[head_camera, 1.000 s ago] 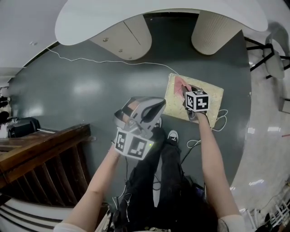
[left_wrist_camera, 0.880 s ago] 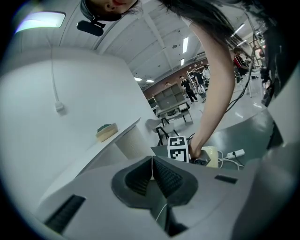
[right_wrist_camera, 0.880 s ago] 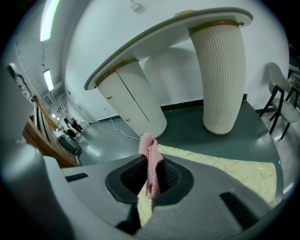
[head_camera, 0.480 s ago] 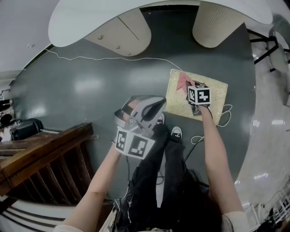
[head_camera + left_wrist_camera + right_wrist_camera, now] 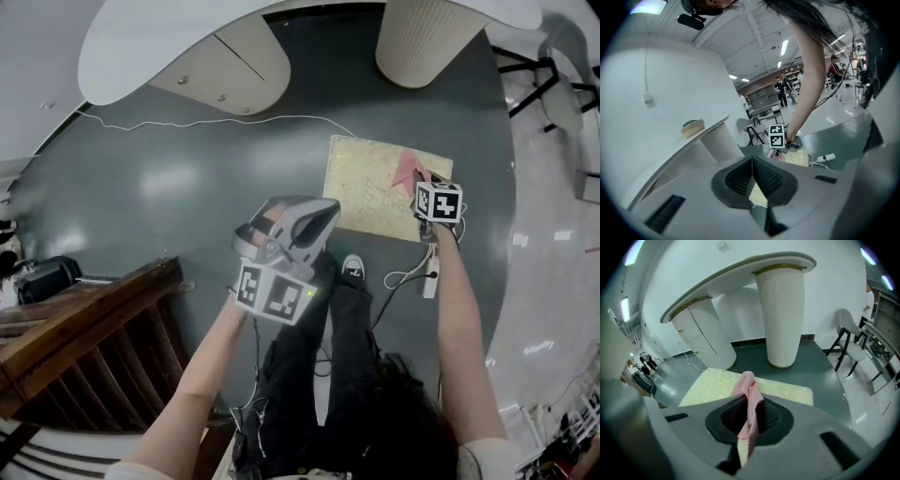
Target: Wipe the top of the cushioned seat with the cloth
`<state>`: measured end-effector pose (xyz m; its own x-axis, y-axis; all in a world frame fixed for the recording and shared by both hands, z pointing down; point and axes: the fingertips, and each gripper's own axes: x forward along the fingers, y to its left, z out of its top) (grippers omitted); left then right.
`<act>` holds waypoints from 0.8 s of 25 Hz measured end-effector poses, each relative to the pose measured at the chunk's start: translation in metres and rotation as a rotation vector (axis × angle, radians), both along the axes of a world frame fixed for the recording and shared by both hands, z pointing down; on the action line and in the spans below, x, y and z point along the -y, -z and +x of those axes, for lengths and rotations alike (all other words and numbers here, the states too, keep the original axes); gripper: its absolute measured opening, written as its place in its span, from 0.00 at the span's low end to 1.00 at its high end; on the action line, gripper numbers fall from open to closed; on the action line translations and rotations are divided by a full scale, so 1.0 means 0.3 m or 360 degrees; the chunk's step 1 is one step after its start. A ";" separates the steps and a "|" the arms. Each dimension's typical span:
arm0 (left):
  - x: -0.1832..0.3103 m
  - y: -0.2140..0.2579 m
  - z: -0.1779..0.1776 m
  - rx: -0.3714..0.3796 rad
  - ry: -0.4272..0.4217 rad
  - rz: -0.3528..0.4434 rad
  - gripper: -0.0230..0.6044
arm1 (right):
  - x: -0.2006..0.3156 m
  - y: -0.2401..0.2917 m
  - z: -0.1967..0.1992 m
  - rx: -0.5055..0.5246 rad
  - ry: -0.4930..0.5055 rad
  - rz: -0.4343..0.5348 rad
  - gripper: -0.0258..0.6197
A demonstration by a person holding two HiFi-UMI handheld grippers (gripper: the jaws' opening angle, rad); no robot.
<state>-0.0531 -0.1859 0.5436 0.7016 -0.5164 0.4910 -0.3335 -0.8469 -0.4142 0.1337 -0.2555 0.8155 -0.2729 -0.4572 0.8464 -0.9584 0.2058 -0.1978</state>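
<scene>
The cushioned seat (image 5: 375, 187) is a pale yellow square pad lying on the dark grey floor. A pink cloth (image 5: 409, 170) rests on its right part. My right gripper (image 5: 424, 184) is shut on the cloth at the seat's right edge. In the right gripper view the pink cloth (image 5: 749, 397) sticks up from between the shut jaws of the right gripper (image 5: 749, 416), with the seat (image 5: 715, 385) just beyond. My left gripper (image 5: 326, 214) hovers left of the seat, above the person's legs. The left gripper (image 5: 752, 174) has its pads pressed together with nothing between them.
A white counter on a ribbed pedestal (image 5: 422, 37) and a cabinet base (image 5: 230, 66) stand beyond the seat. A white cable (image 5: 187, 122) runs over the floor. A power strip (image 5: 430, 280) lies near the seat's right corner. A wooden railing (image 5: 84, 328) is at left, chairs (image 5: 553, 94) at right.
My right gripper has dragged the pink cloth across the seat from its left part to its right edge. The left gripper has stayed where it was.
</scene>
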 end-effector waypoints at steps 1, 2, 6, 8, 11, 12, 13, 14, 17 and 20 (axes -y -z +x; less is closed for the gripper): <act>-0.005 -0.001 0.011 -0.0003 -0.0010 -0.0006 0.05 | -0.010 0.003 0.045 -0.0026 -0.0020 -0.0002 0.06; -0.010 -0.002 0.023 -0.0005 -0.0022 -0.0010 0.05 | -0.020 0.008 0.090 -0.0052 -0.0041 -0.0004 0.06; -0.022 -0.010 0.058 -0.0003 -0.0064 -0.0024 0.05 | -0.059 0.014 0.247 -0.0100 -0.0149 -0.0015 0.06; -0.022 -0.013 0.070 -0.0001 -0.0071 -0.0032 0.05 | -0.072 0.021 0.313 -0.0133 -0.0189 -0.0021 0.06; -0.022 -0.017 0.087 0.0002 -0.0080 -0.0037 0.05 | -0.092 0.032 0.398 -0.0197 -0.0228 -0.0032 0.06; -0.022 -0.019 0.089 0.0005 -0.0083 -0.0037 0.05 | -0.098 0.034 0.413 -0.0203 -0.0236 -0.0034 0.06; -0.020 -0.021 0.090 0.0009 -0.0084 -0.0035 0.05 | -0.102 0.036 0.421 -0.0201 -0.0238 -0.0034 0.06; -0.018 -0.021 0.090 0.0012 -0.0081 -0.0034 0.05 | -0.105 0.039 0.421 -0.0191 -0.0231 -0.0033 0.06; -0.010 -0.013 0.084 0.0012 -0.0059 -0.0031 0.05 | -0.105 0.069 0.387 -0.0131 -0.0169 -0.0011 0.06; -0.001 -0.001 0.078 0.0011 -0.0037 -0.0025 0.05 | -0.087 0.128 0.311 -0.0060 -0.0064 0.0047 0.06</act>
